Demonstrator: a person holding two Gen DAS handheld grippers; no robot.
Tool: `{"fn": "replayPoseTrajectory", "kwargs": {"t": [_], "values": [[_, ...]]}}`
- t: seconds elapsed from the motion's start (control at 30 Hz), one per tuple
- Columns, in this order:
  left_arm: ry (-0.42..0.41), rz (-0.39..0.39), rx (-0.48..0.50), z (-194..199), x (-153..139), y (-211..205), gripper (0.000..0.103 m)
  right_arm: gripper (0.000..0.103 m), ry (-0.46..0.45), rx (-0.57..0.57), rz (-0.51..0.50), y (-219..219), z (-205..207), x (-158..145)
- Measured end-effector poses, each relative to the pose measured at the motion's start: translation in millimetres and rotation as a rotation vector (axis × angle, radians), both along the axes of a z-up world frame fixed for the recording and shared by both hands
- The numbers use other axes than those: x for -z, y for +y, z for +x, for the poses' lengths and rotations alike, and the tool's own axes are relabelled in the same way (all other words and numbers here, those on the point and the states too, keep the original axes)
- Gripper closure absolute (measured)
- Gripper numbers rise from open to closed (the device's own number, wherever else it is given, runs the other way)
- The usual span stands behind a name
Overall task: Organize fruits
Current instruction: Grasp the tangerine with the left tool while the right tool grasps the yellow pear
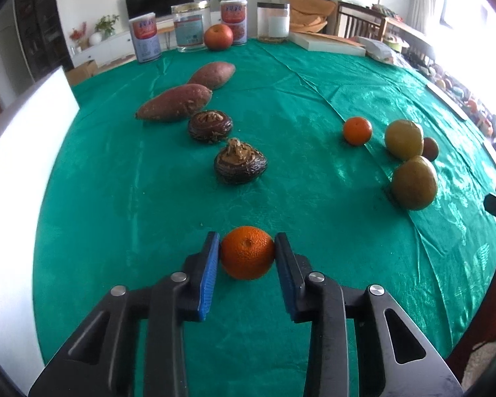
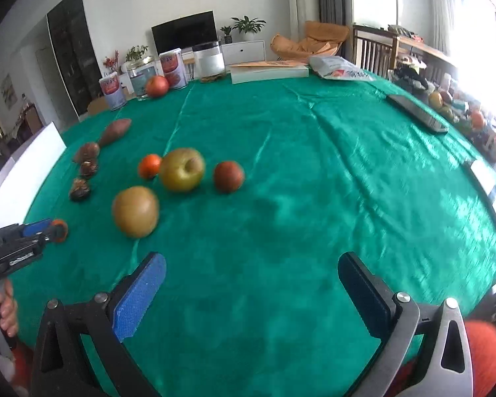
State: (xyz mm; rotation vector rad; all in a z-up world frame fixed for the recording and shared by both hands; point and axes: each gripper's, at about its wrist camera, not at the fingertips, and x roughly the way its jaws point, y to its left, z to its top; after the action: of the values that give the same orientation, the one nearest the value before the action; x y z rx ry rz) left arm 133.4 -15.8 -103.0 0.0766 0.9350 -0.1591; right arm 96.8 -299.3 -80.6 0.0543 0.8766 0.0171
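My left gripper (image 1: 247, 248) is shut on a small orange (image 1: 247, 253) just above the green tablecloth (image 1: 297, 99); it also shows at the left edge of the right wrist view (image 2: 51, 228). My right gripper (image 2: 251, 274) is open and empty over bare cloth. Ahead of it lie a brownish pear (image 2: 135, 211), a green apple (image 2: 182, 169), a second small orange (image 2: 149, 166) and a dark red fruit (image 2: 228, 176). The same group sits at the right of the left wrist view, with the orange (image 1: 357, 130) and two green fruits (image 1: 414, 182).
Two sweet potatoes (image 1: 175, 103) and two dark water chestnuts (image 1: 240, 162) lie in a line on the left. Cans, jars (image 1: 190, 28) and a red apple (image 1: 218, 37) stand at the far edge. A white board (image 1: 20, 139) stands at the left; a phone (image 2: 416, 112) lies at the right.
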Motion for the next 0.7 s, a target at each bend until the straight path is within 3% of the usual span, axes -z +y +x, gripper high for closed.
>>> {"fn": "replayPoseTrajectory", "kwargs": {"t": [0.13, 0.17, 0.23, 0.37, 0.47, 0.7], "values": [[-0.01, -0.038, -0.03, -12, -5, 15, 0.07, 0.033, 0.039, -0.173, 0.061, -5, 34, -10], [-0.009, -0.049, -0.036, -14, -8, 19, 0.07, 0.036, 0.043, -0.204, 0.08, -2, 42, -13], [-0.003, -0.072, -0.044, -19, -13, 27, 0.07, 0.039, 0.039, -0.292, 0.109, 13, 57, -20], [0.01, -0.122, -0.055, -27, -26, 37, 0.07, 0.045, 0.097, -0.433, 0.052, 50, 101, -17], [-0.008, -0.14, -0.058, -35, -40, 43, 0.07, 0.055, 0.207, -0.445, 0.04, 68, 137, -2], [-0.043, -0.165, -0.095, -49, -70, 67, 0.07, 0.056, 0.37, -0.526, -0.08, 90, 165, -2]]}}
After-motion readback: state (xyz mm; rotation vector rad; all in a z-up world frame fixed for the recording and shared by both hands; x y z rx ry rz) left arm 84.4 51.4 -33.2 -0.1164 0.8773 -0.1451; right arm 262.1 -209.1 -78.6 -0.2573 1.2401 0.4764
